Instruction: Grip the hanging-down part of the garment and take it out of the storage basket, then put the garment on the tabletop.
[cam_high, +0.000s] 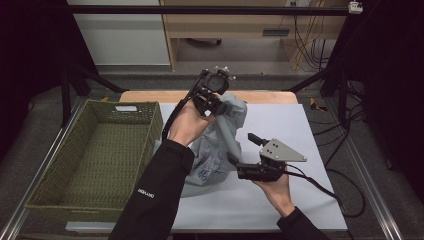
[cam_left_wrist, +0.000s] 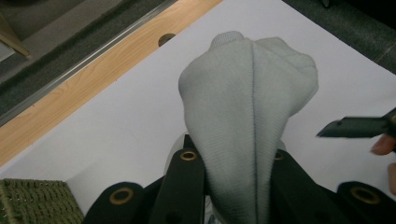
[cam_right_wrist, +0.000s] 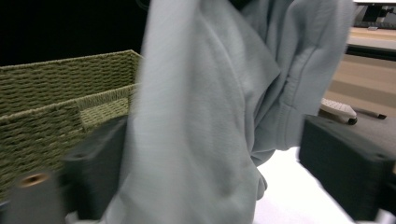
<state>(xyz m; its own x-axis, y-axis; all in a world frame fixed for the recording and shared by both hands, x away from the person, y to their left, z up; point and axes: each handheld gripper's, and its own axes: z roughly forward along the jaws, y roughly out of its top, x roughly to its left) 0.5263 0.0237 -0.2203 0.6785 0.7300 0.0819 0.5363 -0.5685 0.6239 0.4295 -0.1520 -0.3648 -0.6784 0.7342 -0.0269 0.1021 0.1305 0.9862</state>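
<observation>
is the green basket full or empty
Empty: the woven basket has a bare floor, and the grey garment hangs outside it.

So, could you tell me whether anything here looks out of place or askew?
Nothing is damaged or spilled. The grey garment hangs bunched and crumpled from the left claw, its lower part heaped on the white table rather than lying flat. The right claw stands open around a fold. The green basket sits straight.
</observation>
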